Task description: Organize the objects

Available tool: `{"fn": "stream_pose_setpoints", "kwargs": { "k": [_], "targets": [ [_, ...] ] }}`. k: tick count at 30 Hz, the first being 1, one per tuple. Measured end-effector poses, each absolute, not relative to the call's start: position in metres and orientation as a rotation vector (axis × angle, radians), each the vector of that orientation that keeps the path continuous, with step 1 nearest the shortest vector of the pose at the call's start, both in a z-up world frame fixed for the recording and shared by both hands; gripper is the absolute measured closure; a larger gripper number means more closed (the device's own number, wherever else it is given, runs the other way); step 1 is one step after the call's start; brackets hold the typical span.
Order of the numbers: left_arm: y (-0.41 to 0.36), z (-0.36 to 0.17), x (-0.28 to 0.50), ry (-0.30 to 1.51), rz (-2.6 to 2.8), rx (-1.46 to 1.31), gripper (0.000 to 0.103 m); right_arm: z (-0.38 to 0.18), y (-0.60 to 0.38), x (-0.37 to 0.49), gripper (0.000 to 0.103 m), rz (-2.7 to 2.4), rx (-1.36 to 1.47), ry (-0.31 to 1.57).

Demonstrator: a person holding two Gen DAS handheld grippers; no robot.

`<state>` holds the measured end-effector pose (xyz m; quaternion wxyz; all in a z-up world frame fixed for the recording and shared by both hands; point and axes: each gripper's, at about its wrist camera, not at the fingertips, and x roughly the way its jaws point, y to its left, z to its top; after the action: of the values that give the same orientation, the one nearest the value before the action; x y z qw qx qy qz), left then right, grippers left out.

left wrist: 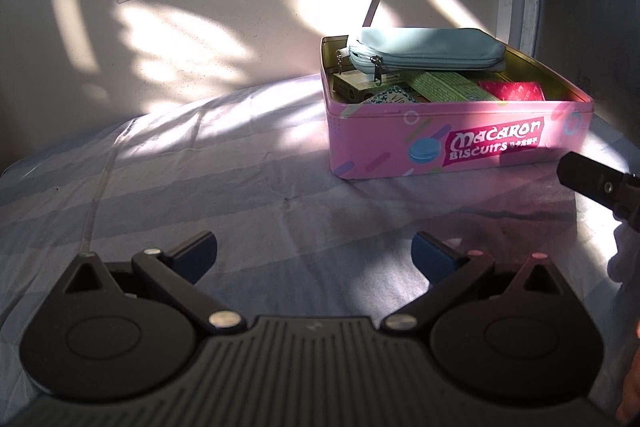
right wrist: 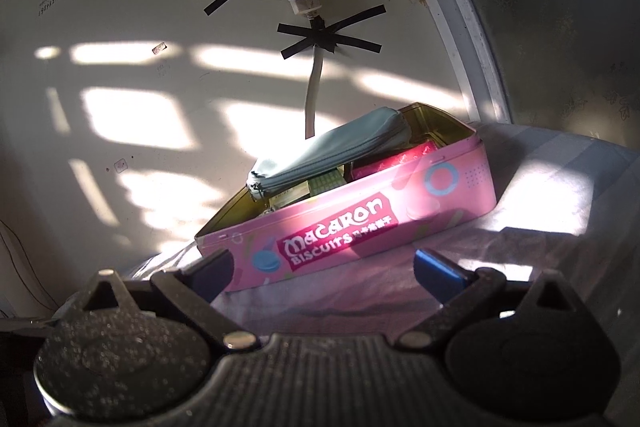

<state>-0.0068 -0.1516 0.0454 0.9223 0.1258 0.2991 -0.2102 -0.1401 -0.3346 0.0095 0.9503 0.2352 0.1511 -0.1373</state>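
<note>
Both grippers stand with their jaws spread wide and nothing between them. Low in the left wrist view, the left gripper (left wrist: pixel 314 259) hangs over striped bedding (left wrist: pixel 200 167), well short of the pink biscuit tin (left wrist: pixel 452 143), which sits in the right half of that frame. At the far right edge of the same view a dark part of the right gripper (left wrist: pixel 592 179) pokes in, near the tin's lower right corner.

In the right wrist view the right gripper (right wrist: pixel 324 269) is much closer: its left finger (right wrist: pixel 212 269) overlaps the near corner of the tin (right wrist: pixel 360 211) at frame centre, though contact cannot be told.

A pale blue zip pouch (left wrist: pixel 424 51) lies on top of the tin's contents, propped over the back rim and sticking above it. Beneath it show a green packet (left wrist: pixel 448 87) and a red packet (left wrist: pixel 516 91).

The pouch looks soft and light, likely to sag when lifted; pinching its middle across the zip seam seems safest. The tin's thin metal wall is stiff but probably slick, and the loaded tin may tilt if taken by one wall.
</note>
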Motion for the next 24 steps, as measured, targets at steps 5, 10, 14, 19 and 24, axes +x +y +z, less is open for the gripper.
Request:
{"fn": "stream_pose_setpoints", "kwargs": {
  "k": [5, 10, 14, 19, 24],
  "targets": [
    [-0.153, 0.042, -0.006, 0.626, -0.426, 0.277, 0.000, 0.006, -0.331, -0.136, 0.002, -0.263, 0.461, 0.339],
    [-0.153, 0.038, -0.003, 0.653, -0.423, 0.277, 0.000, 0.006, -0.329, -0.134, 0.001, -0.256, 0.449, 0.348],
    [-0.153, 0.035, -0.001, 0.677, -0.428, 0.276, 0.000, 0.006, -0.329, -0.134, 0.001, -0.256, 0.447, 0.351],
    [-0.155, 0.033, -0.001, 0.689, -0.431, 0.280, 0.000, 0.006, -0.329, -0.134, 0.001, -0.256, 0.447, 0.351],
    [-0.155, 0.032, 0.000, 0.702, -0.433, 0.280, 0.000, 0.005, -0.329, -0.134, 0.001, -0.257, 0.449, 0.351]
  ]
}}
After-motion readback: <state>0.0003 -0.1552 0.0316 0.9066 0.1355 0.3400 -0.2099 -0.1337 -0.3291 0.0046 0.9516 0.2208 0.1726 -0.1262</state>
